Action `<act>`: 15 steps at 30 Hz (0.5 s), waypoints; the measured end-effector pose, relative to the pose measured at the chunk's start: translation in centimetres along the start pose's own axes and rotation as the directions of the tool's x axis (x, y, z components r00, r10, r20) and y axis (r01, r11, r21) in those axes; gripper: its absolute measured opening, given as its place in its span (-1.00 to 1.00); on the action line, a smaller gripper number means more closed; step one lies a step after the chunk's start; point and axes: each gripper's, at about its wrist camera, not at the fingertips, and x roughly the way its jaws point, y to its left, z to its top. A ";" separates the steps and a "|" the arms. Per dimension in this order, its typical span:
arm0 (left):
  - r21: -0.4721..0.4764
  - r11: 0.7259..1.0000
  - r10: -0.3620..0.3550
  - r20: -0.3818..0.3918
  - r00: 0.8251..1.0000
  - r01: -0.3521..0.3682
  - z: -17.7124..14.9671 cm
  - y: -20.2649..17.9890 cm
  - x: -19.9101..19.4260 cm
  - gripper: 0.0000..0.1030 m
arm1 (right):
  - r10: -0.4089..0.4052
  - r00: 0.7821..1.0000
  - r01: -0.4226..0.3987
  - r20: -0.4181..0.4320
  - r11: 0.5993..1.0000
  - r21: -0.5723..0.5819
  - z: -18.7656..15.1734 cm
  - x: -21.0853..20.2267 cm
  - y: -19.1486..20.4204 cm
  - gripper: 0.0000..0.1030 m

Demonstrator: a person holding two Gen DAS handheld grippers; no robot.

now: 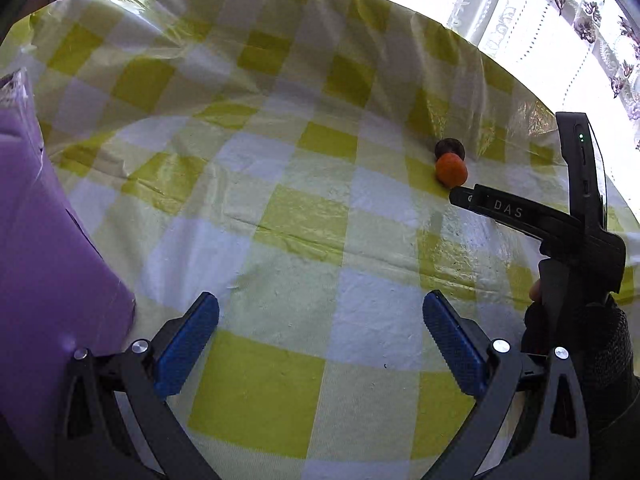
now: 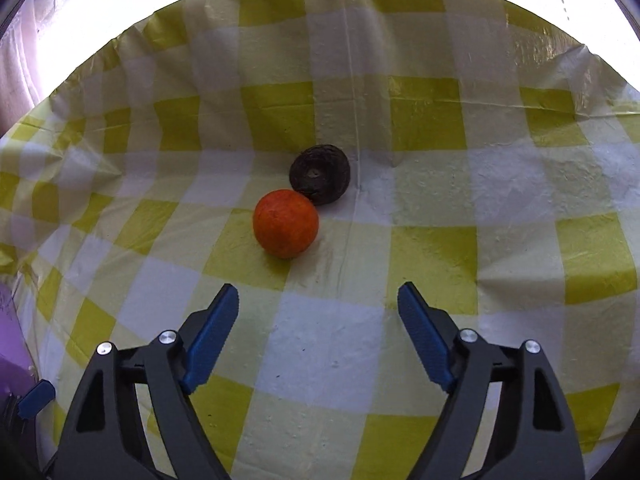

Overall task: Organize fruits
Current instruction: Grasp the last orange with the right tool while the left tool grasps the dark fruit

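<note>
An orange fruit lies on the yellow-and-white checked tablecloth, touching a dark wrinkled round fruit just behind it. My right gripper is open and empty, a short way in front of the orange. In the left wrist view the orange and the dark fruit sit far to the right, with the right gripper's black body reaching toward them. My left gripper is open and empty over the cloth.
A purple box or container stands at the left, close to my left gripper; its edge shows in the right wrist view. A bright window with patterned curtains lies beyond the table's far edge.
</note>
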 end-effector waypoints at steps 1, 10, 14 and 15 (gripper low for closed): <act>-0.003 1.000 -0.003 0.002 1.000 0.003 0.0 0.0 0.0 0.92 | 0.005 1.000 -0.005 0.006 1.000 -0.004 0.2 0.0 0.0 0.51; -0.004 1.000 -0.001 0.002 1.000 0.001 0.0 0.0 0.0 0.92 | -0.042 0.999 0.040 -0.010 0.986 -0.160 2.8 2.5 3.8 0.09; 0.028 0.999 0.036 -0.019 0.999 -0.036 0.1 -0.6 0.3 0.92 | -0.042 0.999 0.045 0.029 0.992 -0.121 1.3 0.2 2.4 -0.32; 0.044 0.998 0.045 -0.028 0.999 -0.044 0.1 -1.0 0.4 0.92 | -0.033 0.999 0.035 0.029 0.997 -0.072 0.6 -0.5 1.4 -0.32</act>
